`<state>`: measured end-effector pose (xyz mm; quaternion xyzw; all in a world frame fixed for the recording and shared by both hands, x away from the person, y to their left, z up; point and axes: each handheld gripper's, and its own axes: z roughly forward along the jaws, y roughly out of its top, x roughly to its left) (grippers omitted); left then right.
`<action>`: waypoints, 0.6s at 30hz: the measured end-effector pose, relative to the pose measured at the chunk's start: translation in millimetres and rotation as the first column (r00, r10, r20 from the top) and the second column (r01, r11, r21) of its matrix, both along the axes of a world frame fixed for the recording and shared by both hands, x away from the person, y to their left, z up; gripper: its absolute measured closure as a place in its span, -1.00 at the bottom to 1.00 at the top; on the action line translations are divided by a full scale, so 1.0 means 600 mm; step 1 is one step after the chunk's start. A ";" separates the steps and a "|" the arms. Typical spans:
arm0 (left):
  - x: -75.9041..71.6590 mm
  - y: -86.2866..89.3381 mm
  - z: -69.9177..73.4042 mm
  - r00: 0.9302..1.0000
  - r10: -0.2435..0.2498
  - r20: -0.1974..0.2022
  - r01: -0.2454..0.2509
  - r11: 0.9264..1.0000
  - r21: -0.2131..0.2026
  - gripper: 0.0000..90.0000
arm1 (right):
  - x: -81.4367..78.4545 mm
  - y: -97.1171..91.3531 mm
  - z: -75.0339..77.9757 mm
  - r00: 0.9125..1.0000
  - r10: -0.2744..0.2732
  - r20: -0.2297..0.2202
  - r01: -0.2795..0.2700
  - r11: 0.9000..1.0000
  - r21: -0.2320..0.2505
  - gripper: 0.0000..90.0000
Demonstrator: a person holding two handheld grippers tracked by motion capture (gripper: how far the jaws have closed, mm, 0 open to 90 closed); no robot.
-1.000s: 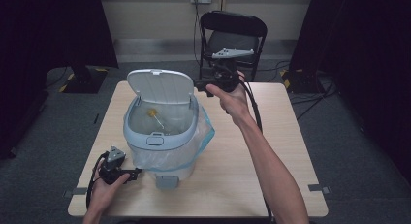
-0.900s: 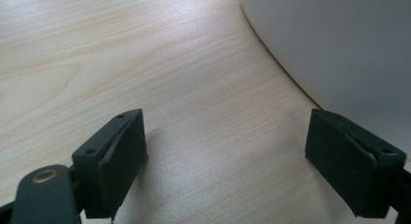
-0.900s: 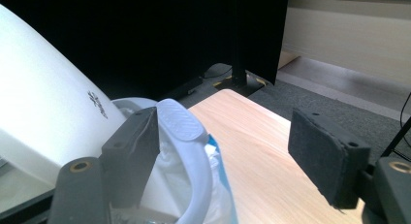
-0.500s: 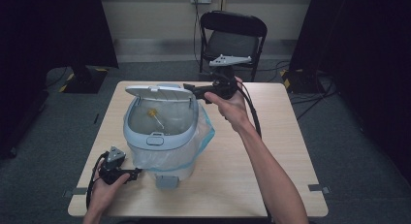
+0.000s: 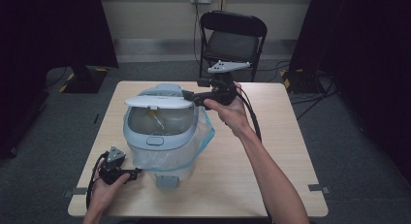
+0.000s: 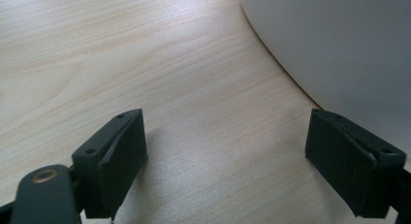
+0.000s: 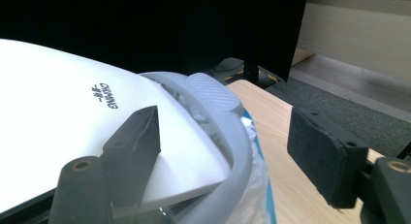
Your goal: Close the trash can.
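Observation:
A pale blue-grey pedal bin with a clear bag liner stands on the wooden table. Its white lid hangs nearly level over the mouth, and a small yellow thing shows inside. My right gripper reaches in from the right, open. In the right gripper view one jaw of the right gripper rests on the lid by the bin's rim; the other hangs over the table. My left gripper lies on the table at the bin's left front. The left gripper is open with bare wood between its jaws, beside the bin's wall.
A black folding chair stands behind the table's far edge. The bin's foot pedal juts toward the front edge. Cables trail from both grippers. The right half of the table is bare wood.
The lid has swung down from upright to almost level over the bin. My right gripper has moved left and a little down with it. The left gripper has stayed put.

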<state>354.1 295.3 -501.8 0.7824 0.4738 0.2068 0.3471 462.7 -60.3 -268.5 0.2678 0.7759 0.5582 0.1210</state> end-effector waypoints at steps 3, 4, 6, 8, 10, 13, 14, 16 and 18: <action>0.000 0.000 0.000 1.000 0.000 0.000 0.000 1.000 -0.001 -0.68 | -0.007 0.003 -0.002 1.000 0.012 0.001 -0.012 1.000 -0.003 -0.40; 0.000 0.000 0.000 1.000 0.000 0.000 0.000 1.000 0.000 -0.68 | -0.008 0.003 -0.003 1.000 0.014 0.003 -0.014 1.000 -0.007 -0.40; 0.000 0.000 0.000 1.000 0.000 0.000 0.000 1.000 0.000 -0.68 | -0.012 0.007 -0.005 1.000 0.023 0.003 -0.023 1.000 -0.010 -0.40; 0.000 0.000 0.000 1.000 0.000 0.000 0.000 1.000 0.000 -0.68 | -0.014 0.009 -0.006 1.000 0.029 -0.001 -0.029 0.999 -0.020 -0.40; 0.000 0.000 0.000 1.000 -0.001 0.000 0.001 1.000 0.002 -0.68 | -0.017 0.011 -0.005 1.000 0.030 0.002 -0.030 0.999 -0.026 -0.40; 0.000 0.000 0.000 1.000 0.000 0.000 0.000 1.000 0.000 -0.68 | -0.023 0.015 -0.005 0.999 0.041 0.006 -0.041 0.999 -0.034 -0.40; 0.000 0.000 0.000 1.000 0.000 0.000 0.000 1.000 0.000 -0.68 | -0.025 0.017 -0.006 0.999 0.045 0.006 -0.045 0.998 -0.042 -0.40; 0.000 0.000 0.000 1.000 0.001 0.000 -0.001 1.000 0.001 -0.68 | -0.029 0.021 -0.007 0.998 0.058 0.005 -0.058 0.997 -0.045 -0.40; 0.000 0.000 0.000 1.000 0.000 0.000 0.000 1.000 0.000 -0.68 | -0.032 0.024 -0.009 0.998 0.070 0.002 -0.070 0.997 -0.044 -0.40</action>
